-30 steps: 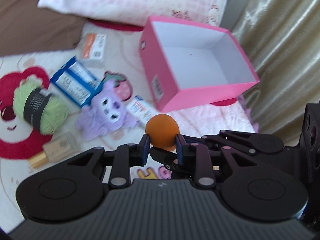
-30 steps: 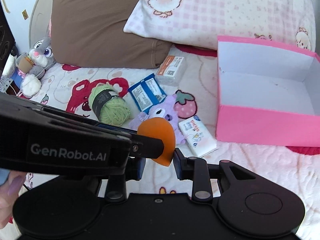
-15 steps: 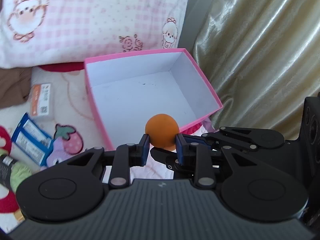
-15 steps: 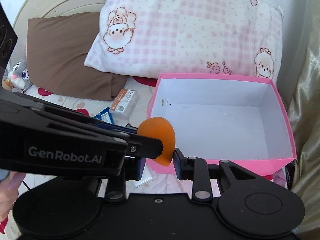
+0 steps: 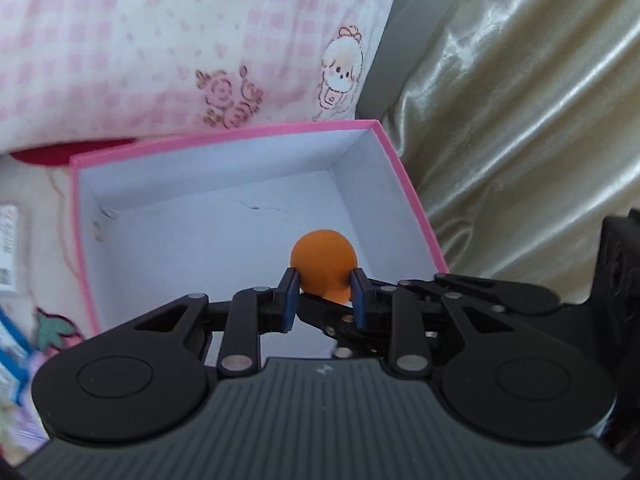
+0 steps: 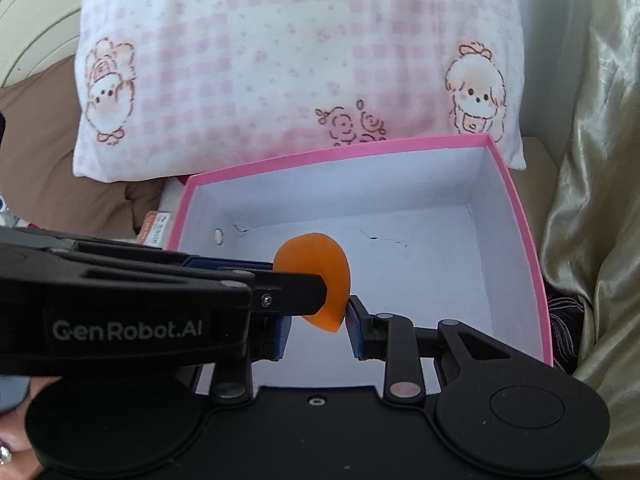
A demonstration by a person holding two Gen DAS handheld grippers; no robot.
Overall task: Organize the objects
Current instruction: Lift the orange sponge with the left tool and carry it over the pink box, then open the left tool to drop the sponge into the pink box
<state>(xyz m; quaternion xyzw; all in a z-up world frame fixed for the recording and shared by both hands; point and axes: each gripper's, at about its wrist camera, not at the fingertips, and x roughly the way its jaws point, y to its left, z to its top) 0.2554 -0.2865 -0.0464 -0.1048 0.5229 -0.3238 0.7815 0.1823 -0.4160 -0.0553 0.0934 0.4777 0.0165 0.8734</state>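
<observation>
My left gripper (image 5: 324, 288) is shut on an orange teardrop-shaped sponge (image 5: 323, 266) and holds it over the open pink box (image 5: 404, 176), whose white inside holds nothing. In the right wrist view the left gripper (image 6: 320, 286) reaches in from the left with the sponge (image 6: 316, 276) above the box (image 6: 520, 216). My right gripper (image 6: 316, 330) sits just below and behind the sponge; its blue pads stand apart and the sponge's tip hangs between them. Whether the pads touch it I cannot tell.
A pink checked pillow (image 6: 280, 64) lies behind the box and a brown pillow (image 6: 36, 120) to its left. A gold satin curtain (image 5: 520, 120) hangs at the right. Packets (image 5: 10, 252) lie on the printed bedspread left of the box.
Both grippers have moved right and forward, from over the scattered items to above the pink box. The left gripper has kept the orange sponge throughout.
</observation>
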